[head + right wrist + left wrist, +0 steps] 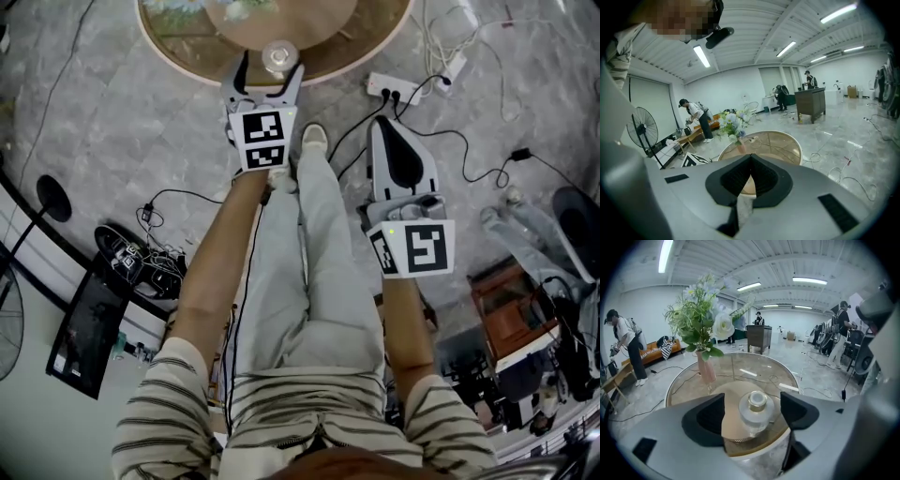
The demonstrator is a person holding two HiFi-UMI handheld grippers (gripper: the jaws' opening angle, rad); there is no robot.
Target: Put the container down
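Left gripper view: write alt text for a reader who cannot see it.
The left gripper holds its jaws apart on either side of a small clear container with a gold cap, which stands untouched on a round glass table. A pink vase of flowers stands farther back on the table.

Up top in the head view, the round table (pixel 187 39) runs off the upper edge, only its near arc showing, and the flowers (pixel 178 9) at upper left are clipped with it. Far left, a standing fan (pixel 7 323) is sliced by the edge. In the right gripper view, the right gripper (pixel 750 161) covers the table's near rim, and the distant figures (pixel 808 79) are too small to read.
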